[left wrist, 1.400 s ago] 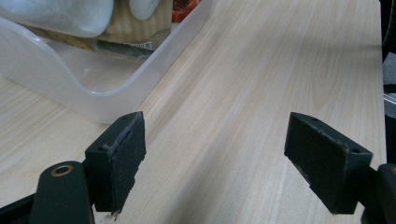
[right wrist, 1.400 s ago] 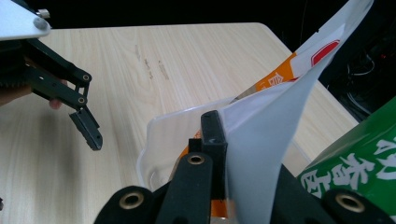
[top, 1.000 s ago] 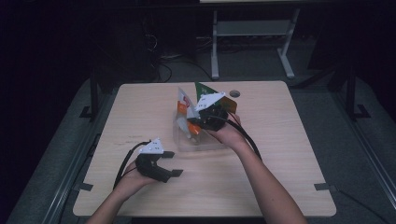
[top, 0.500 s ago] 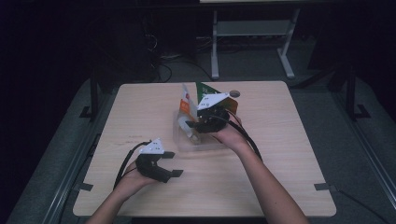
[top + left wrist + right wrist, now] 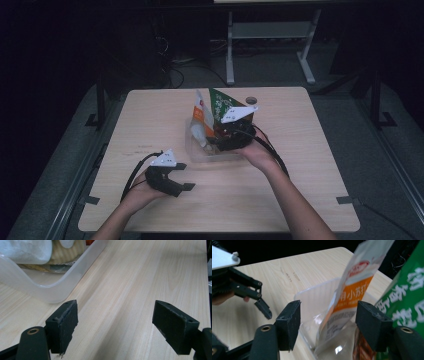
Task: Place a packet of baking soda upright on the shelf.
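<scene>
Right gripper [image 5: 328, 325]: your jaws have just been opening; the orange-and-white packet [image 5: 352, 297] stands between them, ungripped.
Packet: upright in the clear tray [image 5: 197, 152].
Left gripper [image 5: 116, 327]: your jaws are wide open, empty, at 7 o'clock of the tray.

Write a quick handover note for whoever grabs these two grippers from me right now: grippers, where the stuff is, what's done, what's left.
Left gripper: open, holding nothing, resting on the table near its front left.
Right gripper: jaws have just been opening, now apart on either side of the orange-and-white packet, not pressing it.
Packet stands tilted in the clear plastic bin at mid-table, beside a green packet.
Done: orange-and-white packet appears placed and released.
Left: probably draw the right gripper clear; check the packets stay put.
</scene>
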{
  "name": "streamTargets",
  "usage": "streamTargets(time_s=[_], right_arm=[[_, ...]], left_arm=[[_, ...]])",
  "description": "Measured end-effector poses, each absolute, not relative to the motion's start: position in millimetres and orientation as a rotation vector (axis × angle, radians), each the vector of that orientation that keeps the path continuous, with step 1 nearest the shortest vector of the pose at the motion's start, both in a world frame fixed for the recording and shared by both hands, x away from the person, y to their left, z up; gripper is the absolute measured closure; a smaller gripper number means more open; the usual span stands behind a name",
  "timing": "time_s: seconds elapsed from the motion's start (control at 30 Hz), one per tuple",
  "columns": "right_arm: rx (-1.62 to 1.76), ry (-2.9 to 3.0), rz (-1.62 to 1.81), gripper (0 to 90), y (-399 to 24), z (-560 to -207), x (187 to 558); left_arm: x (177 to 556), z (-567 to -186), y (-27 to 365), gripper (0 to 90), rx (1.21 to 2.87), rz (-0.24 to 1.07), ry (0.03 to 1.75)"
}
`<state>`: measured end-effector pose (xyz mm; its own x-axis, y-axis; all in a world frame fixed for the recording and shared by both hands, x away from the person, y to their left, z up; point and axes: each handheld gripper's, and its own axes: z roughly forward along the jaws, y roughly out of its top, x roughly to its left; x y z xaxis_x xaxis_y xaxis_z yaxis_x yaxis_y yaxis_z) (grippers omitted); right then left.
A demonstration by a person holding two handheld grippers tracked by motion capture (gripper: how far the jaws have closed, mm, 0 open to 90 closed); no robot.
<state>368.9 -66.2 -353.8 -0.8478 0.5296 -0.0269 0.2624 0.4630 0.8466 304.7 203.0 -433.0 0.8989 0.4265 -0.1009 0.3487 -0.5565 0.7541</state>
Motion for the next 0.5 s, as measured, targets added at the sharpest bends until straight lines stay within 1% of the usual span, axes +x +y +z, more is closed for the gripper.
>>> streamTargets(time_s=[0.5], right_arm=[[0.725, 2.471, 1.346, 30.1, -113.1, -371.6, 340.2]], left_arm=[[302.6, -427.8, 202.8, 20.0, 2.259, 0.146, 0.516]])
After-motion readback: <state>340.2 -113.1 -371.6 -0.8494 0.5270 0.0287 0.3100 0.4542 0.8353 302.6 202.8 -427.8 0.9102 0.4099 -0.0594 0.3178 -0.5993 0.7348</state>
